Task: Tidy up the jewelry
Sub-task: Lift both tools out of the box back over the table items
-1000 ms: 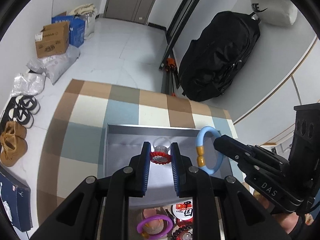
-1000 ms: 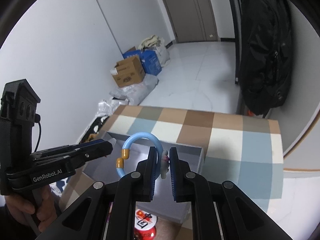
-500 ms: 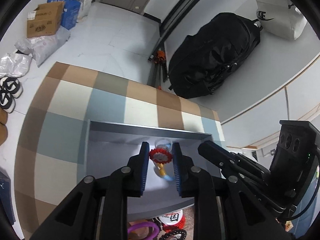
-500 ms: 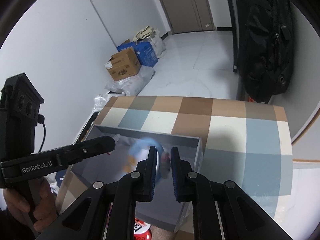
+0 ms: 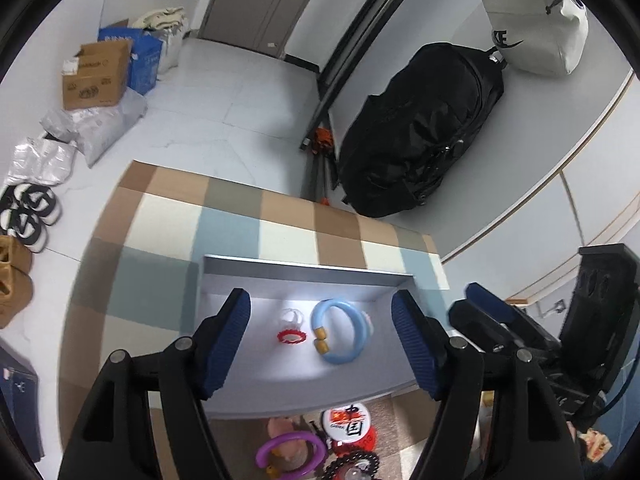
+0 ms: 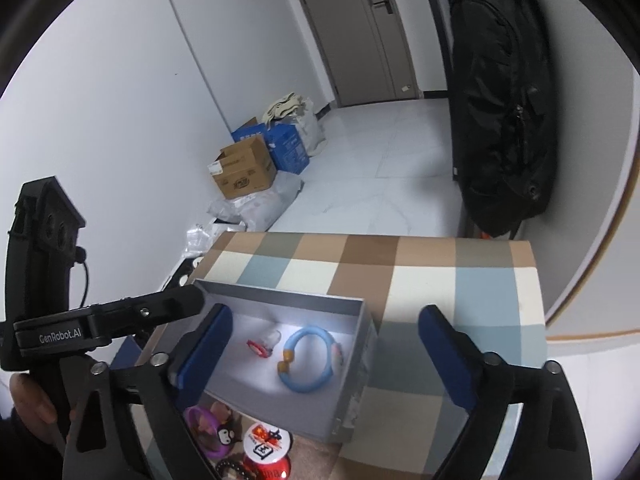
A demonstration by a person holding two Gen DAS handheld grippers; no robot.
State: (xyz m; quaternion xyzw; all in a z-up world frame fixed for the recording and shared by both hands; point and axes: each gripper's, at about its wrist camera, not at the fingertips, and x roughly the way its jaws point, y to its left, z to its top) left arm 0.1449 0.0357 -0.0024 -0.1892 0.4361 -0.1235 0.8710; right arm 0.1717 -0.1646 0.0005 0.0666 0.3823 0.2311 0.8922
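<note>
Centre-bottom of both views: grey box [image 5: 304, 270] holds blue bangle [image 5: 340, 336] beside red ring [image 5: 291, 336]. Left gripper [image 5: 320, 344] and right gripper [image 6: 324, 356] jaws just opened wide, nothing held.

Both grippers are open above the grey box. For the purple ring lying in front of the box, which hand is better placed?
Probably left. The purple ring lies just under the open left gripper, near the grey box. From the open right gripper it sits far left, behind its left finger.
</note>
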